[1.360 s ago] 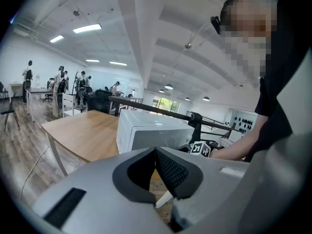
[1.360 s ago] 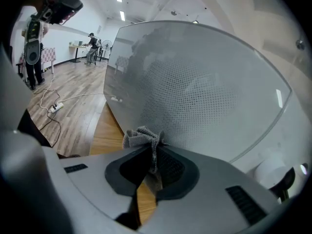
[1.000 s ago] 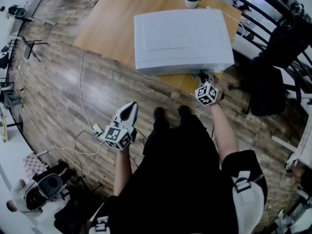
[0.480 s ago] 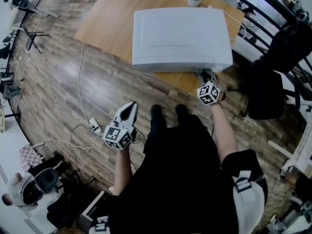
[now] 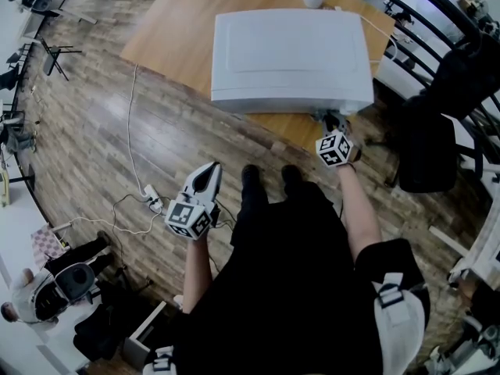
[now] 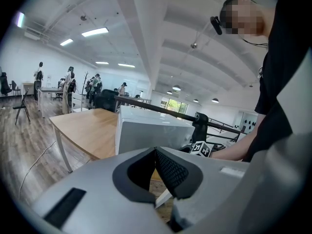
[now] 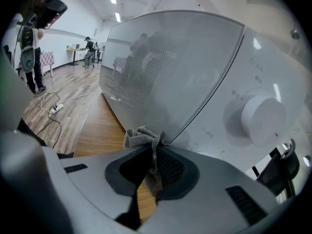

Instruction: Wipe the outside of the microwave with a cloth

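My right hand-held gripper (image 7: pixel 155 155) is clamped on a grey cloth (image 7: pixel 143 137). The cloth's bunched end lies against the lower front of the white microwave (image 7: pixel 195 72), at the seam between door and control panel, left of the dial (image 7: pixel 263 117). The microwave stands on the wooden worktop (image 5: pixel 176 22). My left hand-held gripper (image 6: pixel 156 155) is pressed together with nothing in it, low over the floor (image 5: pixel 101 131), well apart from the microwave

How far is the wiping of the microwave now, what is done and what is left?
Done: the cloth is clamped in the right gripper. In hand: it seems to touch the microwave front at the door's lower edge. Left: probably top and sides; nothing shows which faces are wiped. The left gripper is shut, empty.
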A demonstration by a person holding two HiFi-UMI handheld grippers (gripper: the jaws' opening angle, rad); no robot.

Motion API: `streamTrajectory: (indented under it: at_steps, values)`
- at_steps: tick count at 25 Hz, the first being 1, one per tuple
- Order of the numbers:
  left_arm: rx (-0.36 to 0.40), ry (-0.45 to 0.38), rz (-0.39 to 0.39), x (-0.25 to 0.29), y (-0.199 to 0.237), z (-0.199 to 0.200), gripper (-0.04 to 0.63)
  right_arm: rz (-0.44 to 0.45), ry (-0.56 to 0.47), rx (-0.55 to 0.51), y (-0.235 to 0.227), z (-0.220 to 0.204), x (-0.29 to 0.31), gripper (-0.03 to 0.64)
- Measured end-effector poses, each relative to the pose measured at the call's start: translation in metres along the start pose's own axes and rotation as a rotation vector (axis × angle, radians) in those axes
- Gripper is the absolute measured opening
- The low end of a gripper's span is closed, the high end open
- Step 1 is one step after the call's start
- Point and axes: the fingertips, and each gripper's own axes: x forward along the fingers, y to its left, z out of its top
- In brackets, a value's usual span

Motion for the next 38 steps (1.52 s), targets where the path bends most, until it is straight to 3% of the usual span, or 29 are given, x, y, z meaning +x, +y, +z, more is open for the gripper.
streamTrajectory:
  at_steps: [17, 38]
  values:
    - [-0.013, 0.029, 0.055, -0.016, 0.018, -0.009, 0.003, 0.014, 0.066, 0.001, 0.016, -0.025, 0.028, 0.032]
    - [-0.014, 0.042, 0.074, -0.023, 0.023, -0.015, 0.003, 0.084, 0.052, -0.031, 0.046, 0.002, 0.04, 0.034]
